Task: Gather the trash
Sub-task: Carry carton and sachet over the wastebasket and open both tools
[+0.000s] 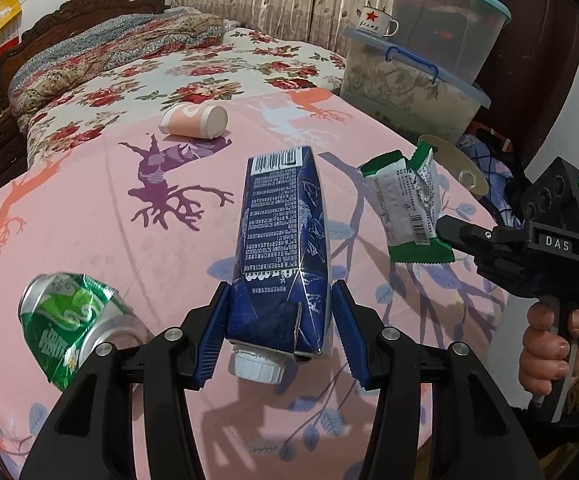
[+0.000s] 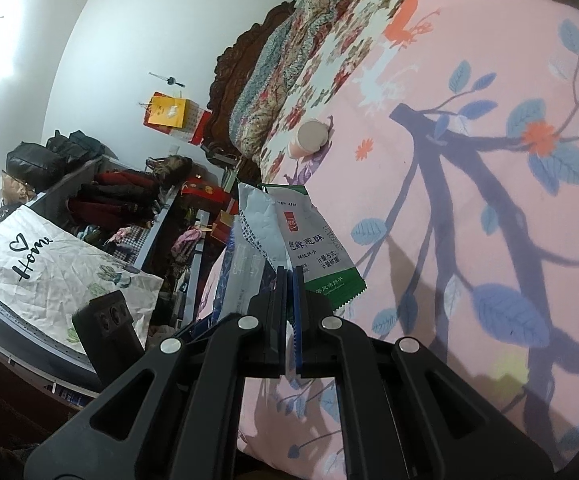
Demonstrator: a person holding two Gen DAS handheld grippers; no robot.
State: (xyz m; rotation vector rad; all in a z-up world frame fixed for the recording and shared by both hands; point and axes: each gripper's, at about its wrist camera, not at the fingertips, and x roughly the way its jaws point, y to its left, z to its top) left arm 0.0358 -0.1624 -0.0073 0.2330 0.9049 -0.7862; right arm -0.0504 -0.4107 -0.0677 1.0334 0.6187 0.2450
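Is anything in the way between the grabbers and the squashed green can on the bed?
Nothing lies around the green can, but both grabbers are full: left gripper holds the blue carton, right gripper the green wrapper.

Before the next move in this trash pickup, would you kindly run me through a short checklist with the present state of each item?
1. Left gripper clamped on blue carton: ok.
2. Right gripper shut on green-and-white snack wrapper: ok.
3. Carton's white cap on: ok.
4. Crushed green can collected: not ok, lying on the pink bedsheet.
5. Pink cup collected: not ok, on its side.
6. Trash bin in view: cannot tell.
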